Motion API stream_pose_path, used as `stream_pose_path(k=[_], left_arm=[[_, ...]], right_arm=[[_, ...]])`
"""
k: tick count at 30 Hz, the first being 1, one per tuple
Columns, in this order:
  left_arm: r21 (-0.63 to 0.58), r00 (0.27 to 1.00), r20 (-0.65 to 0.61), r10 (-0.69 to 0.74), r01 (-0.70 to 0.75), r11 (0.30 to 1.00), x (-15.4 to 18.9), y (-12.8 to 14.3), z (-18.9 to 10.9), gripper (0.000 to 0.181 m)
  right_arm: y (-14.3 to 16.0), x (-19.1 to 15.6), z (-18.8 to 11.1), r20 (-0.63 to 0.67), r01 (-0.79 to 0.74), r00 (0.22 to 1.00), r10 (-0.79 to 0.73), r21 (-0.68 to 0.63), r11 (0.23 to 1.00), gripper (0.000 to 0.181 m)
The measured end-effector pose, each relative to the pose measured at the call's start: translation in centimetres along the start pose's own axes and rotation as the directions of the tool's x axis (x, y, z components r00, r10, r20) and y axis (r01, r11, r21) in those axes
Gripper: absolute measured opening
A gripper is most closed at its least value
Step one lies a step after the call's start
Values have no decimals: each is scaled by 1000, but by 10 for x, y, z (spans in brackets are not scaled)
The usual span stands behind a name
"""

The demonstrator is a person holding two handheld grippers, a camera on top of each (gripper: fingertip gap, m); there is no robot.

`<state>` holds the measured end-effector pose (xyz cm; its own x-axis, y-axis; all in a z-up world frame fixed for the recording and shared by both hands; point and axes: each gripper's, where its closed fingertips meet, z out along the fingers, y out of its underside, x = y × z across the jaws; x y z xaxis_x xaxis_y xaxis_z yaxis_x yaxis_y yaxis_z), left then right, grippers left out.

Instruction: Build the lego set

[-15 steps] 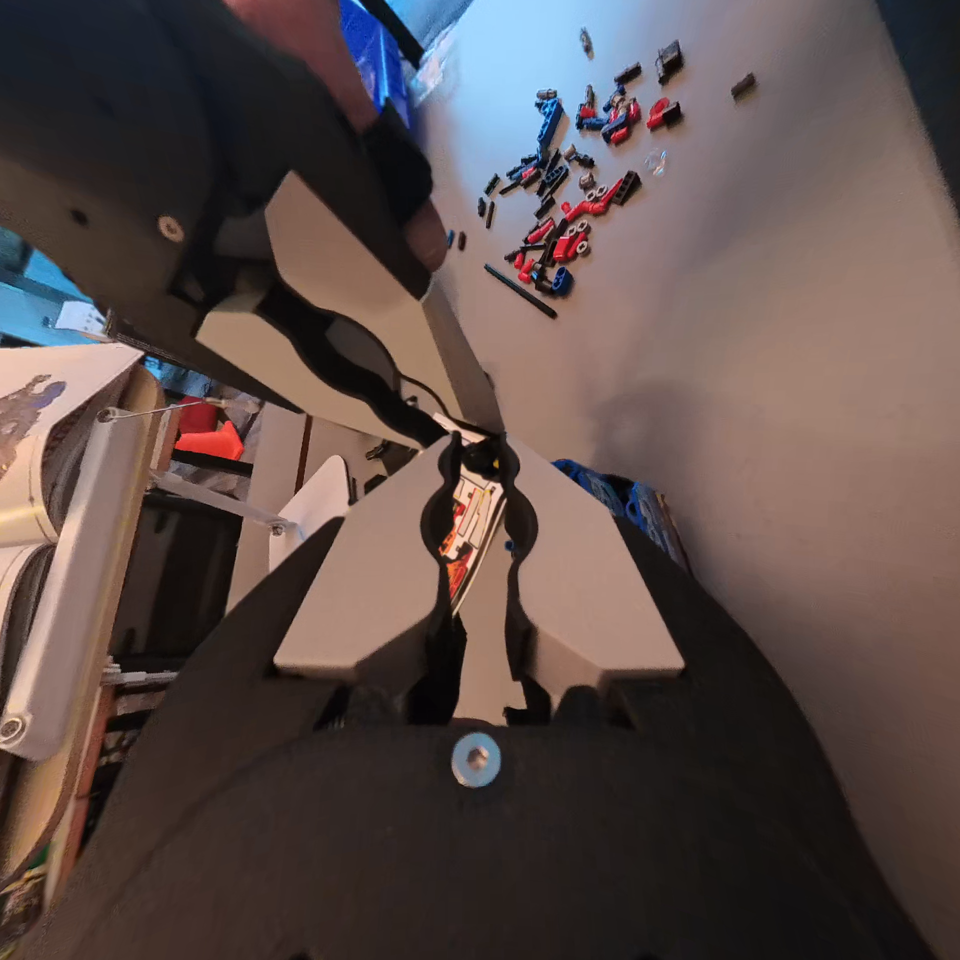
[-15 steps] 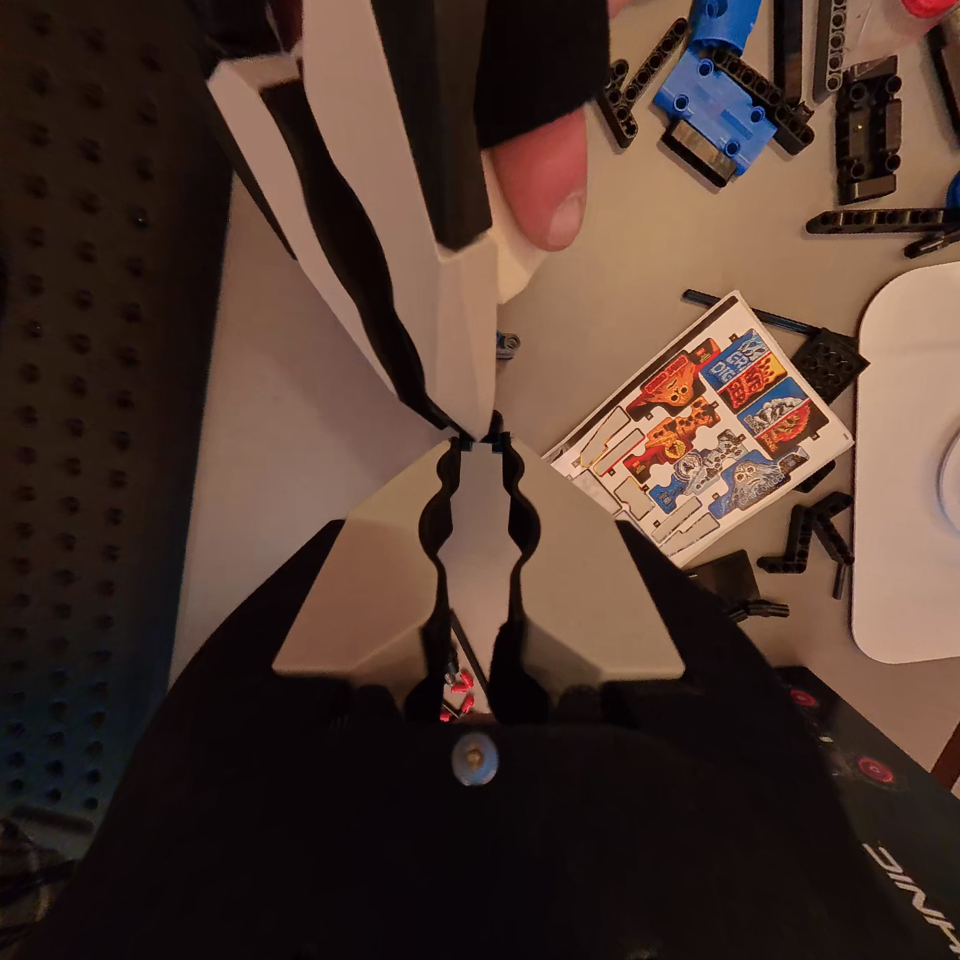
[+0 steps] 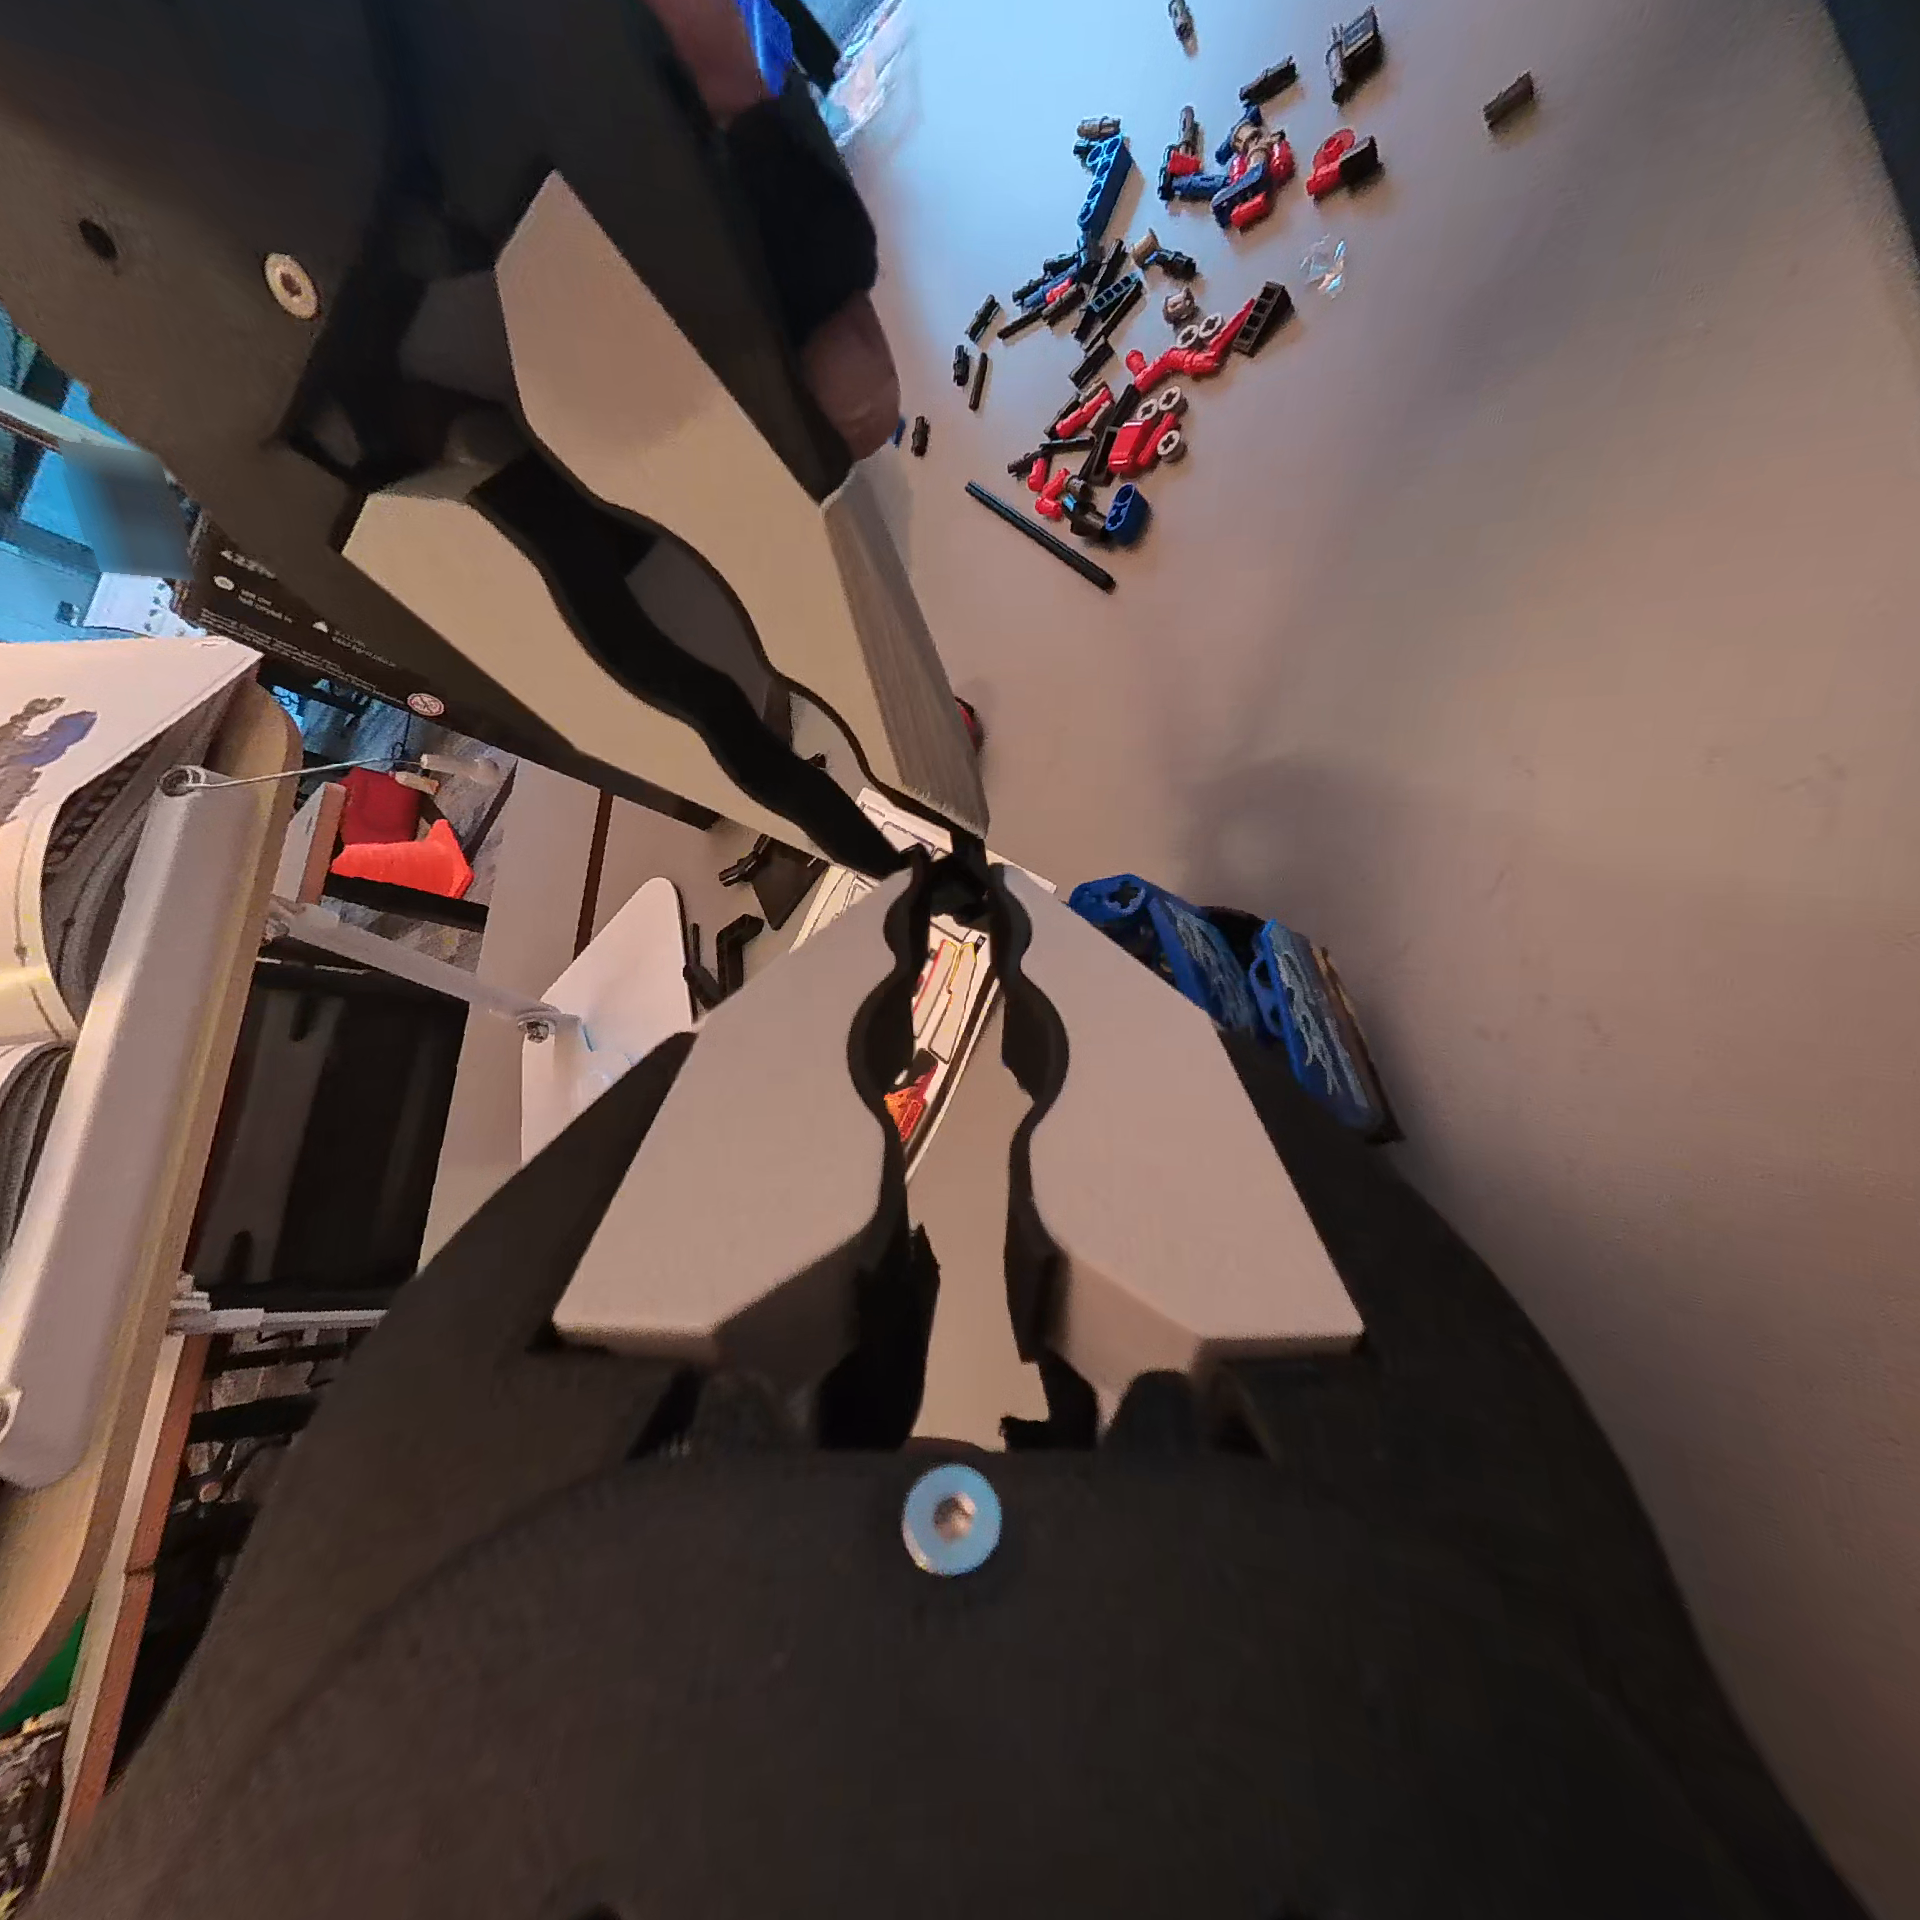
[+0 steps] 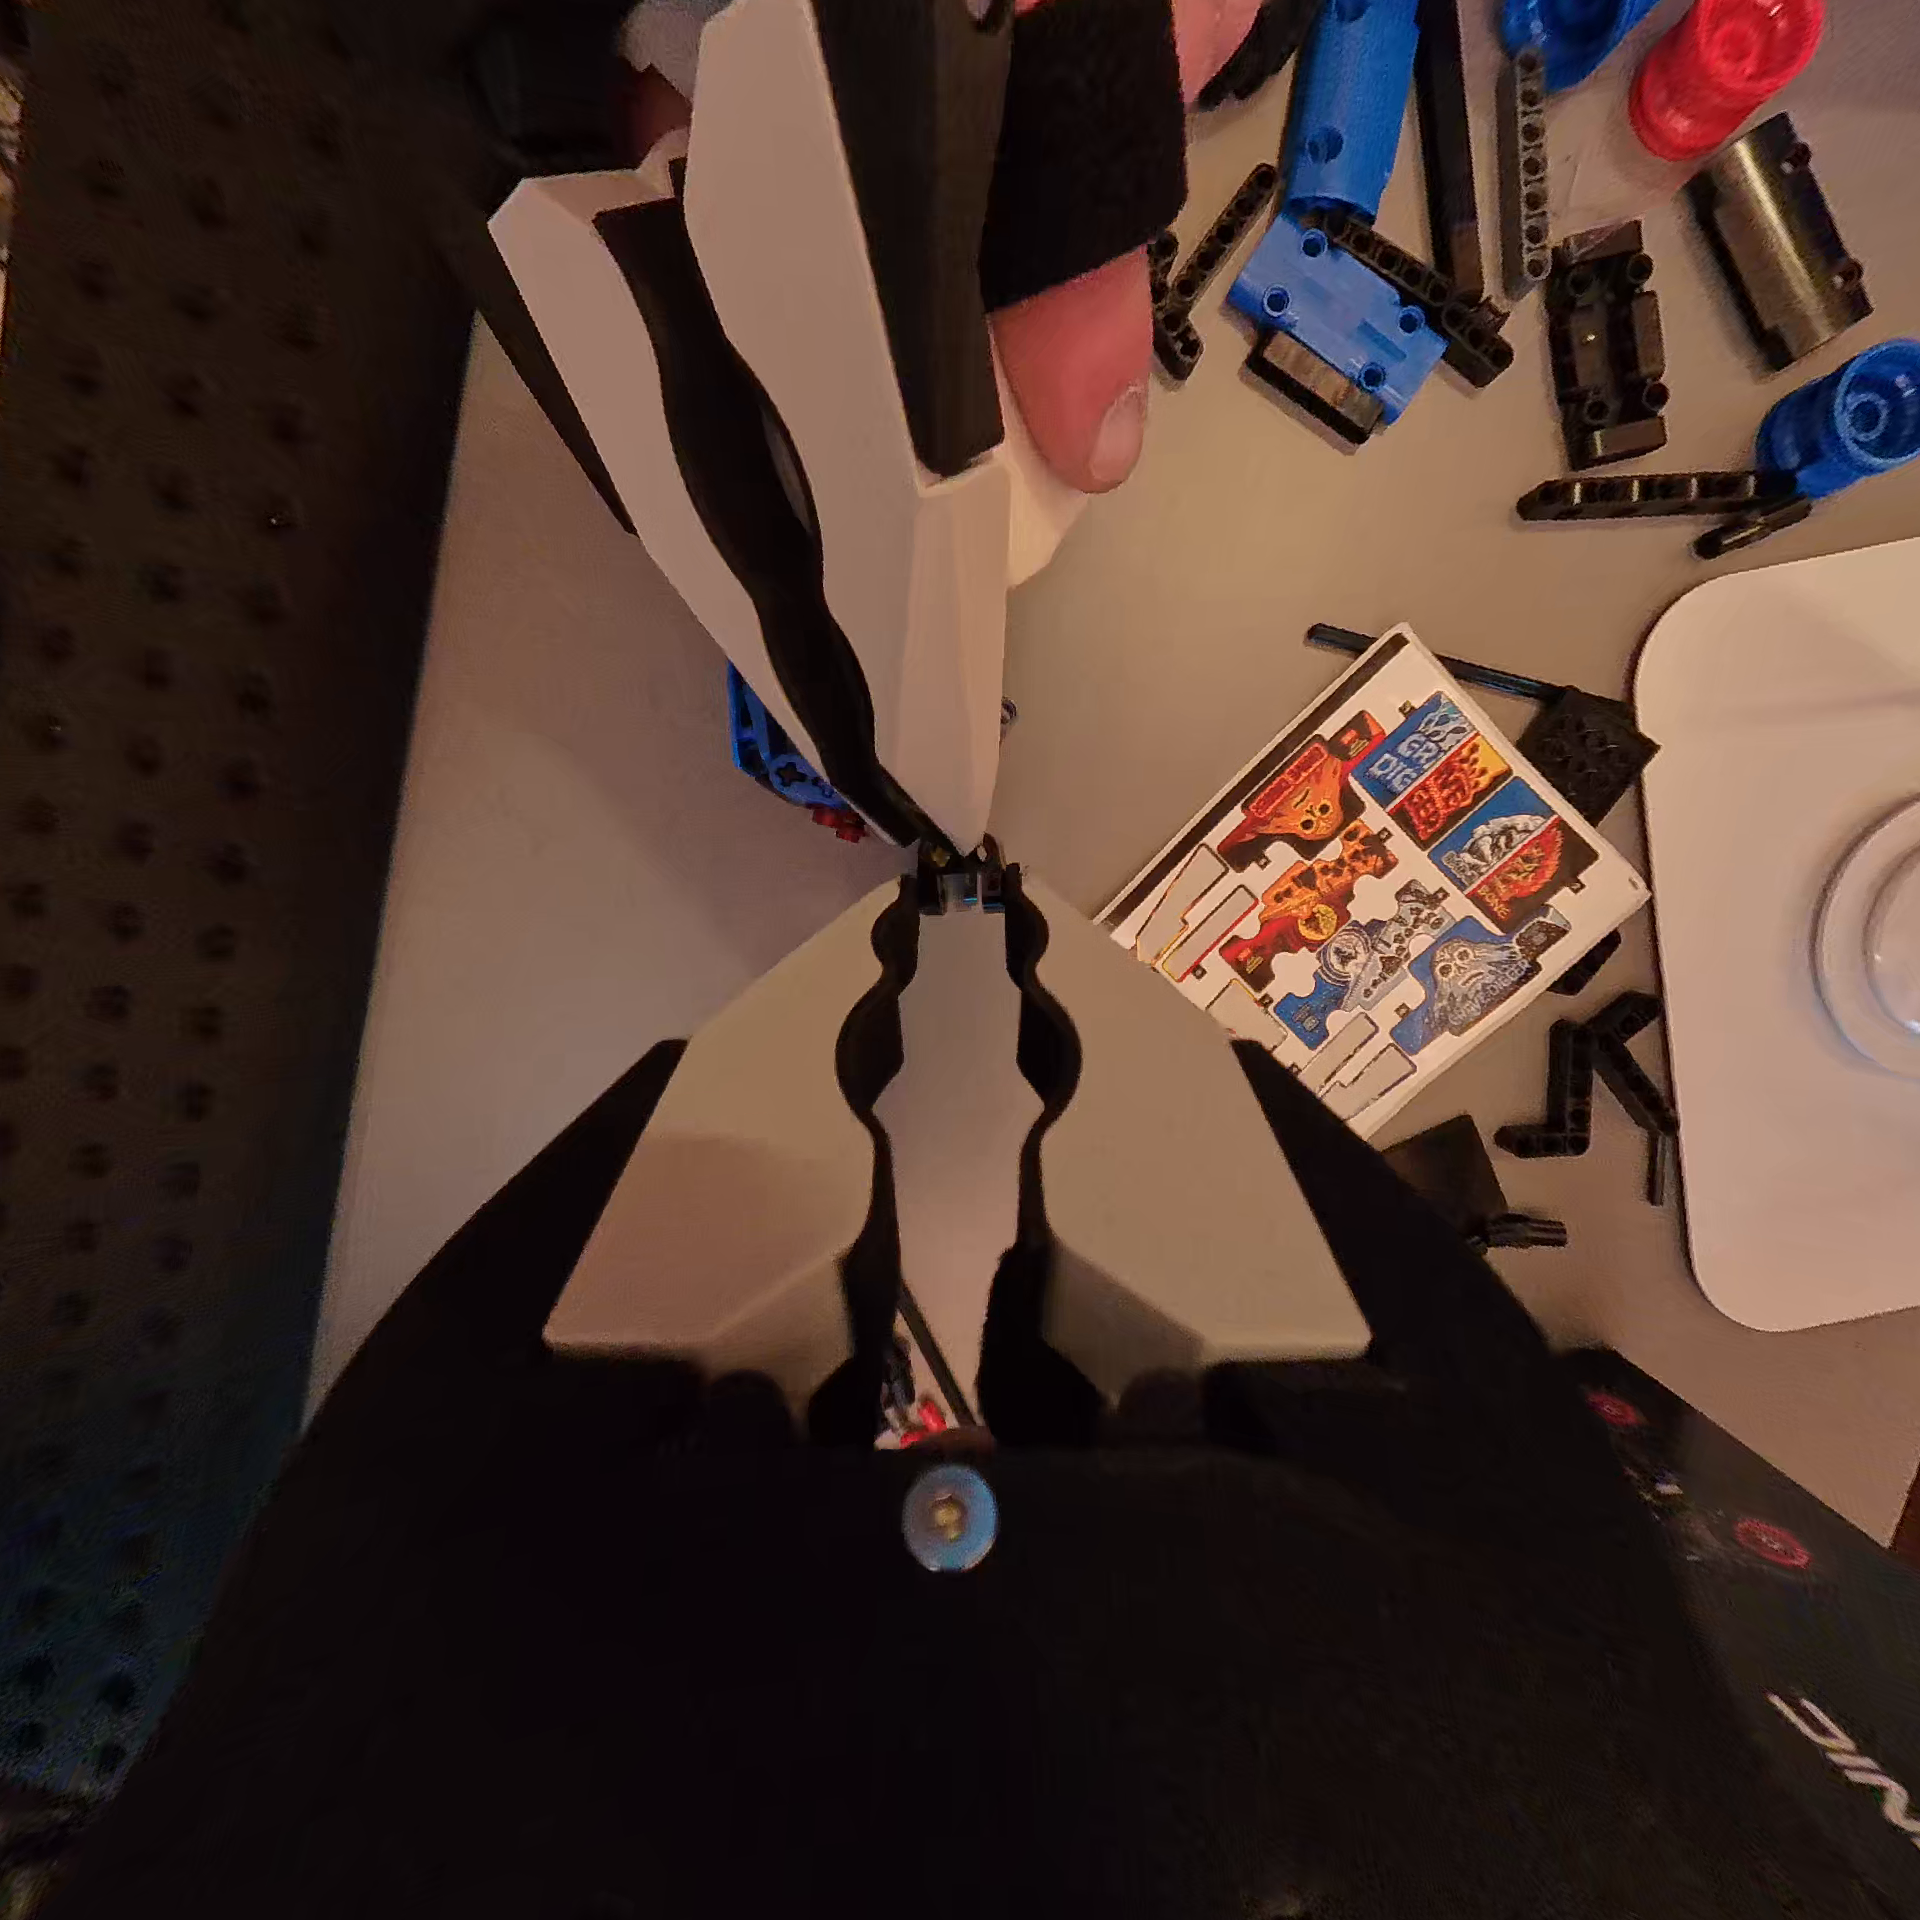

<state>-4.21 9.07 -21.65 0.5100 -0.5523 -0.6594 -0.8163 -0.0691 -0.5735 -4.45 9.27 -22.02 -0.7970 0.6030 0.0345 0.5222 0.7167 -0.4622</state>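
Tools meet tip to tip above the table [image 4: 582, 987]: right tool [image 4: 961, 890] and left tool [image 3: 951, 883] both pinch a small dark piece [image 4: 956, 883].

Each hand-held gripper [image 4: 961, 894] has pale wedge fingers [image 3: 1143, 1122], wavy black pads, black body and silver screw [image 4: 948, 1519].

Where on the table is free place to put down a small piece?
Bare table between the dark perforated mat and the sticker sheet. Crowded: upper right around the blue block, and near the white base.
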Motion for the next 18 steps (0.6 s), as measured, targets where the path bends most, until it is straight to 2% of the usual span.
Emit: stream_pose_path(k=[15, 17, 18], left_arm=[[16, 999, -3, -52, 52, 999, 0, 0, 2, 6], [8, 997, 3, -78, 78, 997, -3, 2, 0, 10], [-6, 994, 9, -110, 110, 994, -7, 5, -1, 18]], right_arm=[[-4, 2, 3, -122, 75, 991, -62, 105, 992, 14], [-4, 2, 2, -111, 65, 993, -51, 124, 990, 14], [-4, 2, 3, -103, 60, 994, -47, 131, 990, 14]])
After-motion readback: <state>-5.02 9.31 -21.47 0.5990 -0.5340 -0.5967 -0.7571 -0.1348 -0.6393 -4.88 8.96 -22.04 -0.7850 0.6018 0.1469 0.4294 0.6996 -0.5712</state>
